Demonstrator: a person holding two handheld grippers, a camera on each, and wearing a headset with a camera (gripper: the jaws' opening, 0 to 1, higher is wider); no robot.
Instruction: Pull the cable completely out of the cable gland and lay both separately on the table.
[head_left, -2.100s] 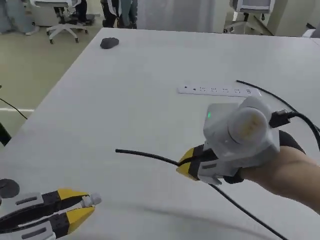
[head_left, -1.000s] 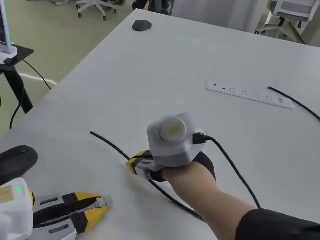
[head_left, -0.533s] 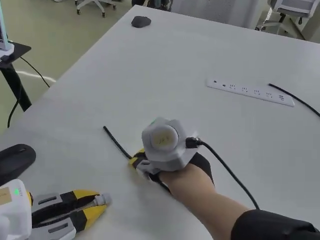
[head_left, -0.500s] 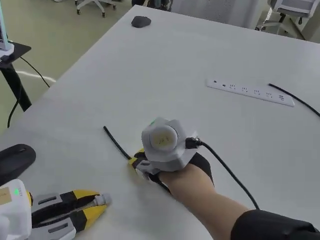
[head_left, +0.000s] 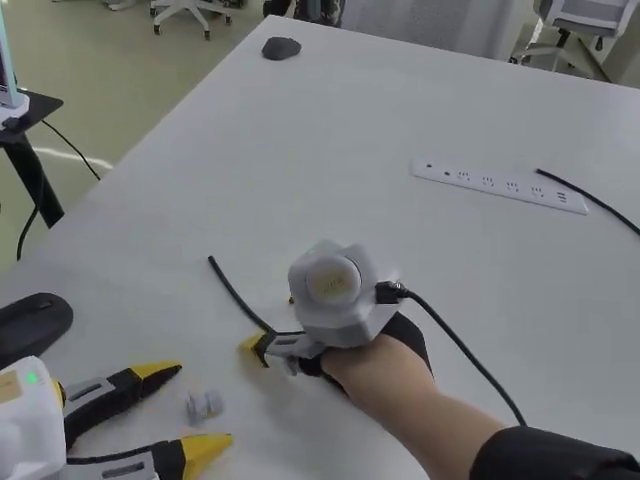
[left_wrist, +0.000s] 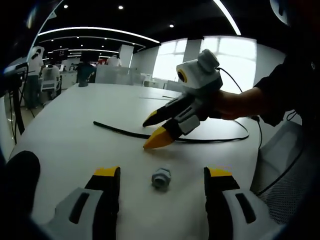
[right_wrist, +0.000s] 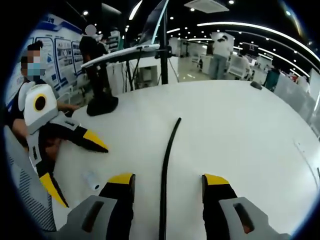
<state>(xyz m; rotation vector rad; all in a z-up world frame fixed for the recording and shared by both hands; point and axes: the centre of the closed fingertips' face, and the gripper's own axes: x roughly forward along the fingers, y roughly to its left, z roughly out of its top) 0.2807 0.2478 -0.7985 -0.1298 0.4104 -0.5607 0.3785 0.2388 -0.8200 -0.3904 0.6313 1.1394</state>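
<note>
**Item, cable gland**: small and pale, lying on the table between the widely spread jaws of my left gripper. As far as I am judging, neither jaw is touching it.

**Item, cable**: black, lying flat and apart from the gland. Its near stretch is running between the parted jaws of my right gripper, and nothing is pinching it.

**Step:** I am reading the pulling-out as done and the laying-down as closing, with both pieces resting separately on the table.

**Next:** I am expecting to draw both grippers up and away, jaws kept wide, so neither piece is dragged along.

**Pose:** the left gripper is sitting low at the near edge, pointing rightward. The right hand is reaching in from the right, its gripper tipping down to the surface and pointing left.
</note>
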